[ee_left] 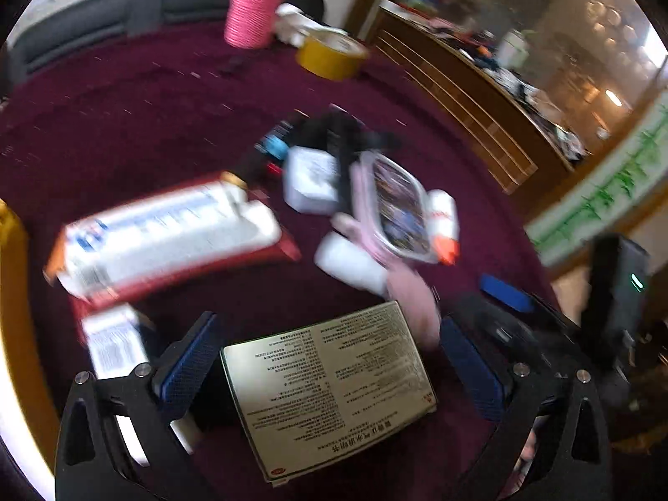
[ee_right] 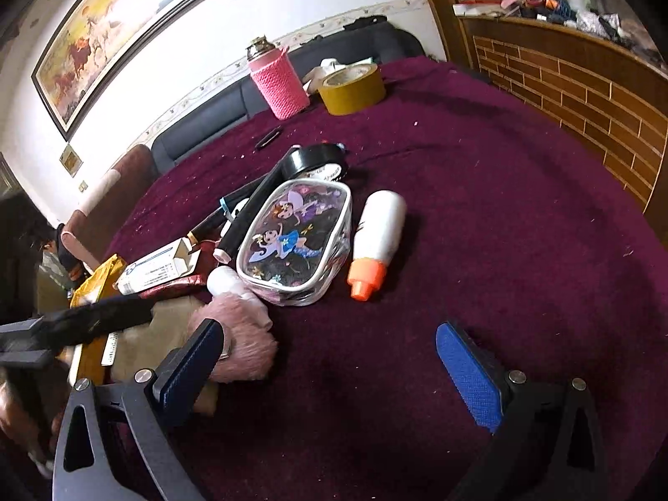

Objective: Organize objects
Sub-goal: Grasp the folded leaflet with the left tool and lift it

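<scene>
Little is sorted yet: the printed medicine box [ee_left: 330,392] is framed, ungripped, between the spread left gripper [ee_left: 330,355] fingers, the right gripper [ee_right: 334,359] is held wide open, and the cartoon pouch [ee_right: 294,240] and glue bottle [ee_right: 375,242] are left scattered on the worktop [ee_right: 501,208]

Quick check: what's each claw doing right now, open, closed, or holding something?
Left claw: open, jaws wide either side of the printed box, not clamped on it.
Right claw: open, holding nothing, above the purple tablecloth.

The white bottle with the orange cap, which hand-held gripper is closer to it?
Right. The right hand-held gripper hovers open just below the white bottle with the orange cap; the left hand-held gripper sits farther back, beyond a printed box.
</scene>
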{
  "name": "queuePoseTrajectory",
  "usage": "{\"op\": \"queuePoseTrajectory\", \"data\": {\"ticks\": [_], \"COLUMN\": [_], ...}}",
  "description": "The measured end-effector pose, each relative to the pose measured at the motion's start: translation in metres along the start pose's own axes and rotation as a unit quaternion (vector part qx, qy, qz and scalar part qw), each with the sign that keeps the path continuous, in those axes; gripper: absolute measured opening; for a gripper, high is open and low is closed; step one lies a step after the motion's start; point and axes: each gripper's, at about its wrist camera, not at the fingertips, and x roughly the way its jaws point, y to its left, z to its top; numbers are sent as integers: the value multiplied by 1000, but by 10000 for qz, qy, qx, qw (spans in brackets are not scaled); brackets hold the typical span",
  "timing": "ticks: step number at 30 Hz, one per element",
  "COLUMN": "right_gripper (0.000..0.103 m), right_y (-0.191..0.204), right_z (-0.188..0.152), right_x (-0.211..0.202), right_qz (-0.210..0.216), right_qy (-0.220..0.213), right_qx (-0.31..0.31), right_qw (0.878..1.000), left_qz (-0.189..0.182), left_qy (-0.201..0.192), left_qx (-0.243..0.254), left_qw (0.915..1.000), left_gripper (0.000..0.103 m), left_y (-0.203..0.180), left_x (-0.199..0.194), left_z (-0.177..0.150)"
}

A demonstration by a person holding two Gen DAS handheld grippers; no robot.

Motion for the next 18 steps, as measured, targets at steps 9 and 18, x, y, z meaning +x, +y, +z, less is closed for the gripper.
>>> {"op": "queuePoseTrajectory", "data": {"ticks": [9, 18], "right_gripper": [103, 103], "right_y": [-24, -18], "right_z": [2, 1], "right_x": [1, 2], "right_qz": [789, 600], "right_qy": [91, 93], "right_qx": [651, 479], "right_qw": [9947, 9970], "left_qz": [778, 793], "left_qy": [-583, -240], "left_qx": [1331, 2624], "left_qw": [9863, 9614], "left_gripper": [102, 103], "left_y": [-56, -70], "left_x": [-18, 12], "left_z": [-24, -40]}}
